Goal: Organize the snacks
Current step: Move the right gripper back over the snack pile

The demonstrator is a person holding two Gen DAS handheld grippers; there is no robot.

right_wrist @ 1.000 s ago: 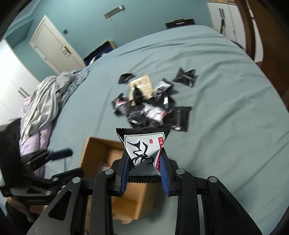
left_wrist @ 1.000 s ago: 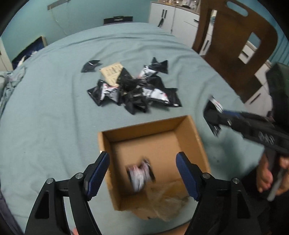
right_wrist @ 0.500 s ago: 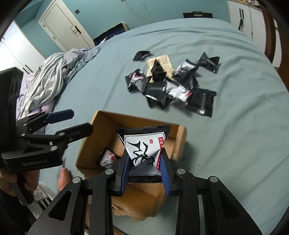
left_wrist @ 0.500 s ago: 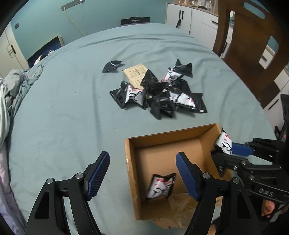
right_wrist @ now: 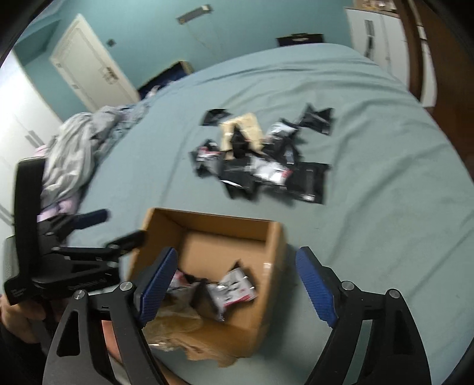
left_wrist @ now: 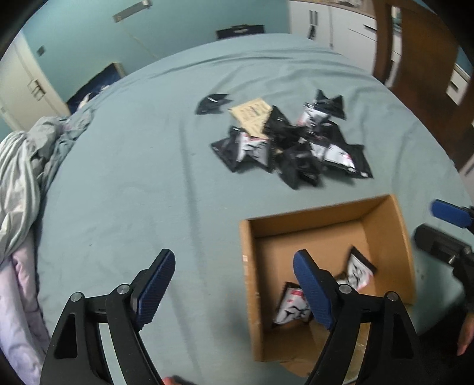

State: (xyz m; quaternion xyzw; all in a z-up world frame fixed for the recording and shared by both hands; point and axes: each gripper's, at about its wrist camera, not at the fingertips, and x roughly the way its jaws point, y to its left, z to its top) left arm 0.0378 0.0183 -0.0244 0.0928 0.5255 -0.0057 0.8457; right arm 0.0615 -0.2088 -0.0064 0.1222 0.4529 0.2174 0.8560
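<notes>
An open cardboard box (left_wrist: 382, 225) (right_wrist: 275, 245) sits on the teal bedsheet with two black-and-white snack packets (left_wrist: 291, 305) (left_wrist: 358, 271) lying inside. A pile of several similar packets (left_wrist: 296, 145) (right_wrist: 260, 160) lies beyond it. My left gripper (left_wrist: 234, 284) hovers over the box's left wall and the sheet, its jaws opening with nothing between them. Above the box, my right gripper (right_wrist: 237, 278) has its jaws opening wide and holds nothing. A packet (right_wrist: 234, 290) lies in the box beneath it. Each gripper shows in the other's view, the right (left_wrist: 444, 225) and the left (right_wrist: 89, 237).
Crumpled grey and lilac bedding (left_wrist: 26, 183) lies at the left edge. A wooden chair (left_wrist: 429, 59) and white cabinets (left_wrist: 326, 23) stand at the right. A tan packet (left_wrist: 251, 115) sits in the pile. Crumpled brown paper (right_wrist: 189, 334) sticks out at the box's near side.
My right gripper opened and let go of its packet, which now lies in the box. The left gripper's view swung left, so the box sits further right.
</notes>
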